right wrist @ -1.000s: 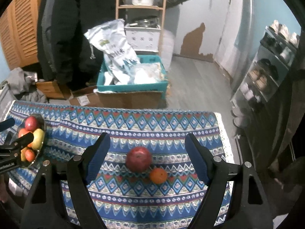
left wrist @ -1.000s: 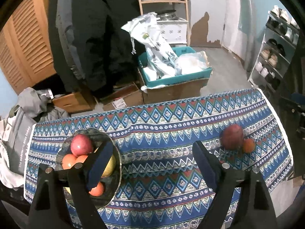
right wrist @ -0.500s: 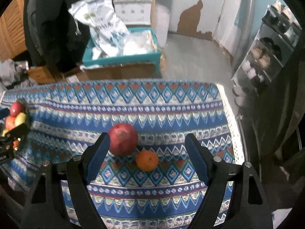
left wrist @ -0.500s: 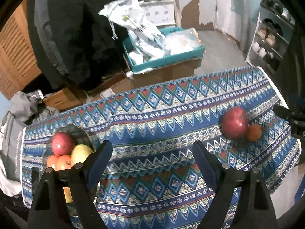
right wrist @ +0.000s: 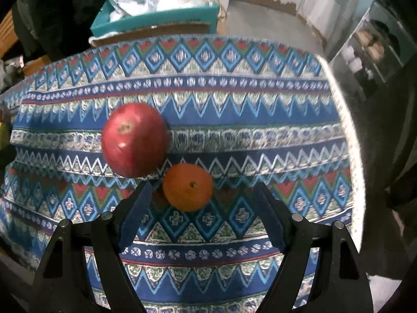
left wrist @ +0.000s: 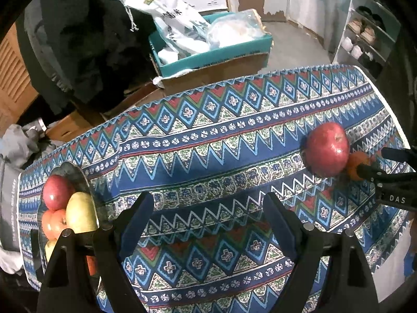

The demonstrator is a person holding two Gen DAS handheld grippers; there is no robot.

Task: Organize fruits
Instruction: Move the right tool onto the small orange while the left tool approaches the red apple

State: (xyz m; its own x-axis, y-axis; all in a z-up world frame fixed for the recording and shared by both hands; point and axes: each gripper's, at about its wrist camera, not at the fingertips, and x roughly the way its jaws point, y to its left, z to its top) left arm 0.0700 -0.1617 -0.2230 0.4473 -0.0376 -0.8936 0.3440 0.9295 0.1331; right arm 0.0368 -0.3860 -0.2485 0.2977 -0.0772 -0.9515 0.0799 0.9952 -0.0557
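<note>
A big red apple [right wrist: 134, 139] and a small orange [right wrist: 187, 186] lie side by side on the patterned tablecloth [right wrist: 234, 109]. My right gripper [right wrist: 200, 216] is open and hangs just above and in front of the orange, which sits between its fingertips. In the left wrist view the same apple [left wrist: 327, 152] and orange [left wrist: 358, 164] lie at the right, with the right gripper's fingers [left wrist: 391, 177] beside them. A dark bowl [left wrist: 78, 180] at the left holds several apples and other fruit. My left gripper [left wrist: 208, 221] is open and empty over the cloth.
Beyond the table's far edge stands a teal crate [left wrist: 208, 49] on cardboard boxes with white bags in it. A shoe rack [left wrist: 365, 39] is at the right, dark coats [left wrist: 78, 39] hang at the left. The table's right edge [right wrist: 349, 130] is near the orange.
My right gripper has come down and forward onto the orange. My left gripper has moved right and lower, away from the bowl. The fruit has not moved.
</note>
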